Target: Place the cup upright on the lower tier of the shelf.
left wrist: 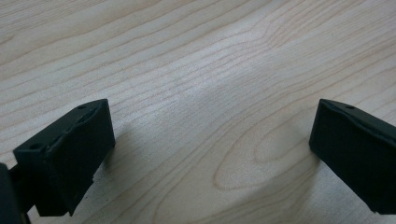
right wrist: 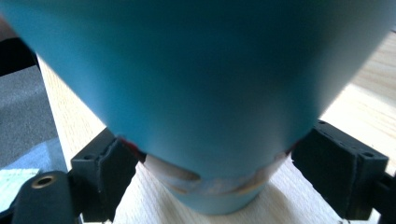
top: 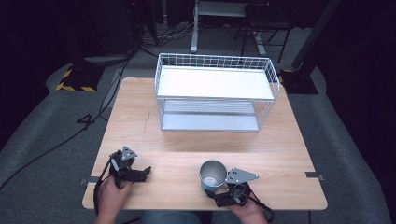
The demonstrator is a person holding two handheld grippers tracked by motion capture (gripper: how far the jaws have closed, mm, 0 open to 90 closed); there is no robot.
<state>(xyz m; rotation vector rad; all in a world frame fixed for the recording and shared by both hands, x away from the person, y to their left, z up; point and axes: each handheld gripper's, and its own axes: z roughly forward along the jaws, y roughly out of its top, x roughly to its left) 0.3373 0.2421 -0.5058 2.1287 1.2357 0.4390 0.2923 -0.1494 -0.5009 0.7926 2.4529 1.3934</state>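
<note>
Teal cup with a metal-looking inside sits upright near the front edge of the wooden table, right of centre, well apart from the white wire rack at the back. Right gripper has its jaws against the cup's lower sides, grasping it near the base, hand at the table edge. Left gripper, held by the left hand at front left, rests low over bare wood, jaws spread wide, holding nothing.
</note>
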